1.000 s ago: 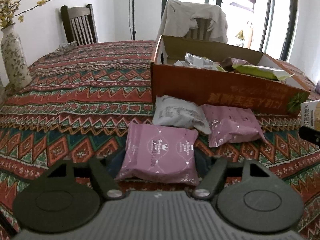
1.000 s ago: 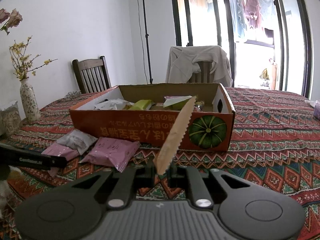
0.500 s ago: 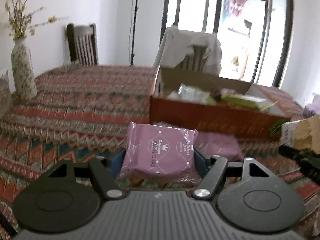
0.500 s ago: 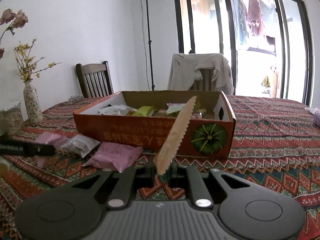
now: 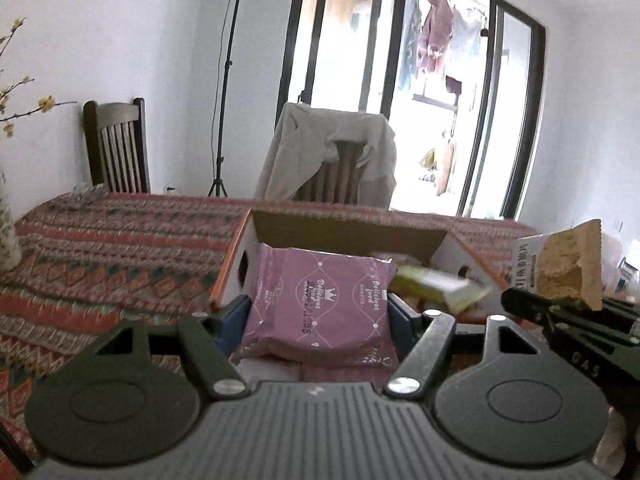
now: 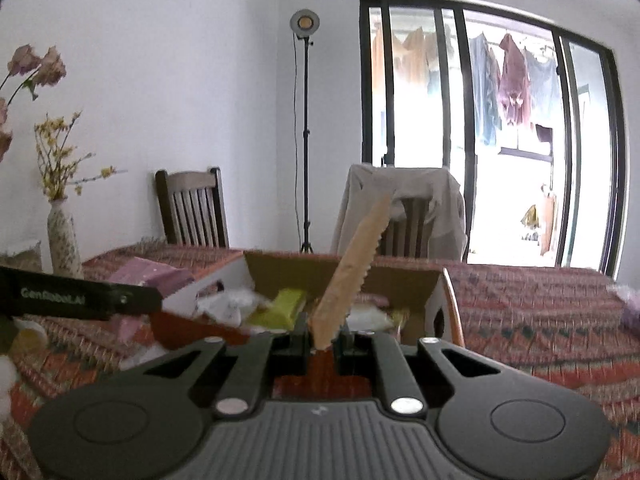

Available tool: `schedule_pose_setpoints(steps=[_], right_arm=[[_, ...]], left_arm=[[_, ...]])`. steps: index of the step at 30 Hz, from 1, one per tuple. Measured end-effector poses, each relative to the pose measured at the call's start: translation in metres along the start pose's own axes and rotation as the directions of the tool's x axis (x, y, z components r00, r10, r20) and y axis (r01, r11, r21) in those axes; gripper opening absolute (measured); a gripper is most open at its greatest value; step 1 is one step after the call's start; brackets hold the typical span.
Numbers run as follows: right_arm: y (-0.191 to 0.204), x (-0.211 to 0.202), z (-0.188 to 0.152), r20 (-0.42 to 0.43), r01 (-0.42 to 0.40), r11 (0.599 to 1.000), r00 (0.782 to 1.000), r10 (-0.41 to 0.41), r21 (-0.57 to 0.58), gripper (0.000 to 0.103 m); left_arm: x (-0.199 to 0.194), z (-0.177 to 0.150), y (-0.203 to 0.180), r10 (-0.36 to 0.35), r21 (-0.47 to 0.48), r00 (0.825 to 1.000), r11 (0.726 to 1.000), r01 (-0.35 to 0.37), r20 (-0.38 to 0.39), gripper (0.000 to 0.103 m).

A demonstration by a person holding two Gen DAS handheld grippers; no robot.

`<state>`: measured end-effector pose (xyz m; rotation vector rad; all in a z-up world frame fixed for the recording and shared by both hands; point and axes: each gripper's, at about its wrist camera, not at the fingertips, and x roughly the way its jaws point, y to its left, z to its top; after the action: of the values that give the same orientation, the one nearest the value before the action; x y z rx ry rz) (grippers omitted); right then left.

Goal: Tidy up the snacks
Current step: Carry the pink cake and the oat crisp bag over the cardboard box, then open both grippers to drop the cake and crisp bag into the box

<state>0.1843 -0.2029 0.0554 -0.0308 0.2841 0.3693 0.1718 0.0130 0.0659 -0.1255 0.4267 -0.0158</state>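
My left gripper (image 5: 318, 312) is shut on a pink snack packet (image 5: 320, 304) and holds it in the air at the near end of the orange cardboard box (image 5: 236, 264). My right gripper (image 6: 322, 338) is shut on a tan snack packet (image 6: 356, 264), held edge-on above the box (image 6: 448, 304). That packet and the right gripper also show at the right of the left wrist view (image 5: 568, 268). The box holds green (image 6: 286, 306) and white (image 6: 228, 306) packets.
A patterned cloth covers the table (image 5: 100, 248). A vase with flowers (image 6: 62, 240) stands at the left. Two chairs (image 5: 116, 148), one draped with a garment (image 5: 332, 156), stand behind the table. A light stand (image 6: 306, 136) is by the wall.
My left gripper lifted the pink packet off the table and carried it up to the box. My right gripper rose and moved forward over the box with the tan packet.
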Motion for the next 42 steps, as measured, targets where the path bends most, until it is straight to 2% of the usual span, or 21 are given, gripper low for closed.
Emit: schedule_pose_setpoints(steps=[5,14,20,31,34,37,39,40,41,42], right_arm=[[-0.004,0.017,0.021,0.028,0.008,1.0,1.0,-0.007,-0.003,0.011],[-0.014,0.069,0.043,0.042,0.03,0.999,0.999,-0.031,0.031,0.011],[-0.024,0.102,0.033,0.015,0.046,0.996,0.999,-0.047,0.071,0.011],[-0.026,0.124,0.015,-0.049,0.036,0.998,0.998,-0.034,0.048,0.011],[-0.026,0.125,0.012,-0.067,0.045,0.998,0.997,-0.042,0.044,0.011],[-0.026,0.127,0.009,-0.086,0.06,0.998,0.995,-0.057,0.034,0.015],[-0.026,0.124,0.007,-0.09,0.065,0.997,0.994,-0.062,0.034,0.023],[-0.027,0.123,0.006,-0.092,0.068,0.997,0.994,-0.065,0.038,0.043],[-0.027,0.123,0.006,-0.09,0.079,0.996,0.993,-0.075,0.036,0.067],[-0.027,0.122,0.006,-0.082,0.089,0.996,0.993,-0.086,0.031,0.076]], left_arm=[[0.013,0.019,-0.007,0.0,-0.024,0.999,1.0,0.001,0.045,0.072],[0.054,0.044,-0.01,0.05,-0.077,0.995,0.996,-0.043,0.086,0.072],[0.091,0.041,-0.005,0.108,-0.077,0.991,0.992,-0.102,0.076,0.072],[0.109,0.023,0.002,0.103,-0.045,0.991,0.994,-0.099,0.088,0.072],[0.111,0.021,0.003,0.109,-0.046,0.992,0.993,-0.105,0.07,0.075],[0.109,0.019,0.009,0.098,-0.068,0.992,0.993,-0.093,0.082,0.086],[0.105,0.019,0.012,0.102,-0.085,0.99,0.992,-0.094,0.1,0.097],[0.103,0.019,0.013,0.107,-0.096,0.988,0.991,-0.097,0.11,0.103],[0.101,0.019,0.014,0.115,-0.107,0.986,0.989,-0.103,0.12,0.103],[0.1,0.019,0.015,0.112,-0.111,0.987,0.989,-0.099,0.119,0.103]])
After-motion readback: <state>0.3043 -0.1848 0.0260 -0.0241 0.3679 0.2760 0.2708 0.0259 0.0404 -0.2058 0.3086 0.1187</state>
